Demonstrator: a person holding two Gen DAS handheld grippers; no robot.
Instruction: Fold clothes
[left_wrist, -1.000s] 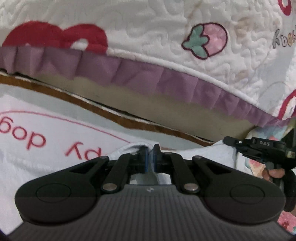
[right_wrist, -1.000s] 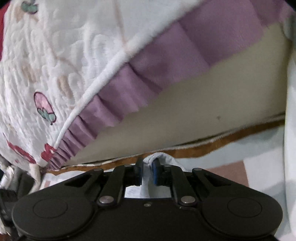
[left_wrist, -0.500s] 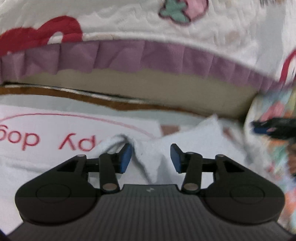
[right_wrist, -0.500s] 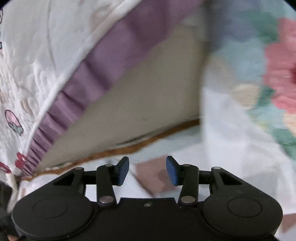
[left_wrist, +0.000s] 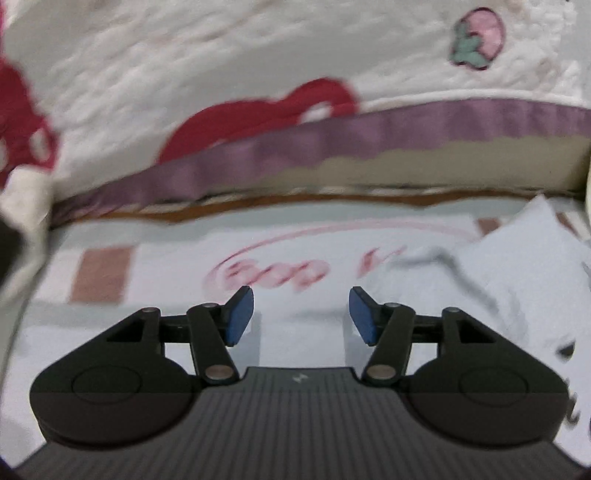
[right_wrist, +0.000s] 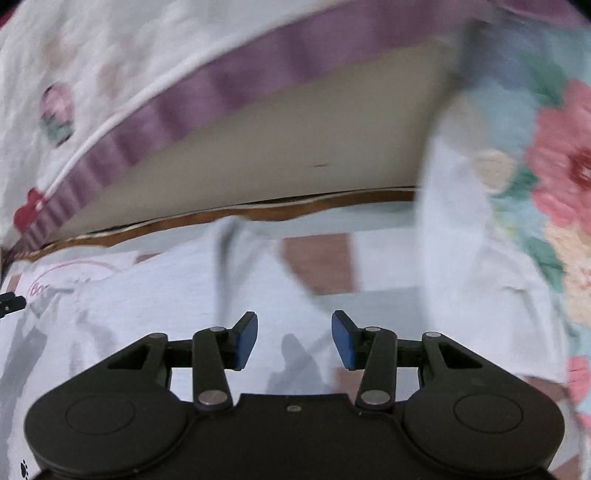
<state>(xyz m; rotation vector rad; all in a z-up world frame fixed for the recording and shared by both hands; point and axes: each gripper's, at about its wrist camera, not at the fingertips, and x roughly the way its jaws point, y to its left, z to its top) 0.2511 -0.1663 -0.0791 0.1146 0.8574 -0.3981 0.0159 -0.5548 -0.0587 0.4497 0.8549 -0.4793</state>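
A white garment with red lettering (left_wrist: 295, 266) lies flat on the bed sheet; a folded-over part rises at its right (left_wrist: 517, 266). My left gripper (left_wrist: 301, 314) is open and empty, low over the garment. In the right wrist view the same white garment (right_wrist: 166, 295) lies rumpled at left and centre. My right gripper (right_wrist: 293, 338) is open and empty just above the cloth. The view is blurred by motion.
A white quilt with strawberry prints and a purple ruffle (left_wrist: 332, 136) hangs over a beige mattress side (right_wrist: 295, 147) behind the garment. A floral cloth (right_wrist: 554, 166) lies at the right. The sheet (right_wrist: 317, 258) has brown and pale squares.
Both grippers held pinched cloth a second ago, then opened and let it go. The left gripper has swung left over the lettering; the right has drawn back, leaving the cloth lying.
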